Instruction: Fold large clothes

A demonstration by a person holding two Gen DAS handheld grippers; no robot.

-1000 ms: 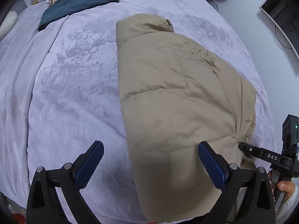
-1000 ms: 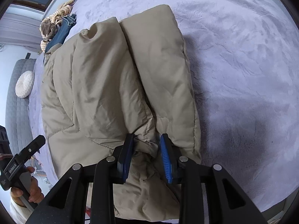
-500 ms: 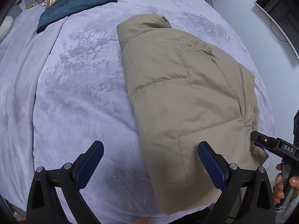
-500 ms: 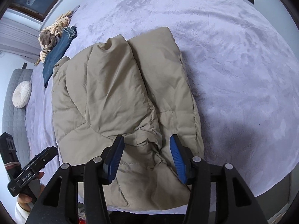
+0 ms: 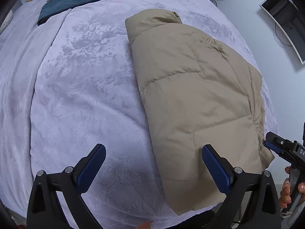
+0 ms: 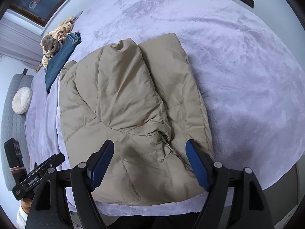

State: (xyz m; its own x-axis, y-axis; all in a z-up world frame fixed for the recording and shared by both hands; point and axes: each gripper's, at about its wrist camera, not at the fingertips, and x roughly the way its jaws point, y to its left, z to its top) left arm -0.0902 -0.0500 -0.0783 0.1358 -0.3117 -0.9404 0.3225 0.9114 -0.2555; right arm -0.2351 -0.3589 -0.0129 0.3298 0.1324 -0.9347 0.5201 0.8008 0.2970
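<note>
A tan puffer jacket lies folded lengthwise on the lavender bed blanket. My left gripper hovers open above the jacket's near left edge, one pad over the blanket and the other over the fabric. In the right wrist view the jacket shows a sleeve folded across its top. My right gripper hangs over the near hem with its jaws opening; puckered fabric lies below them and the pads do not press it. Each gripper shows in the other's view: the right gripper and the left gripper.
Folded blue jeans and a striped plush toy lie at the far end of the bed. A white round cushion rests on a grey sofa. A monitor hangs on the wall to the right. The bed's edge runs just below both grippers.
My right gripper let go of the bunched jacket fabric, its jaws spread wide and it rose. My left gripper shifted left, so the jacket sits further right in its view.
</note>
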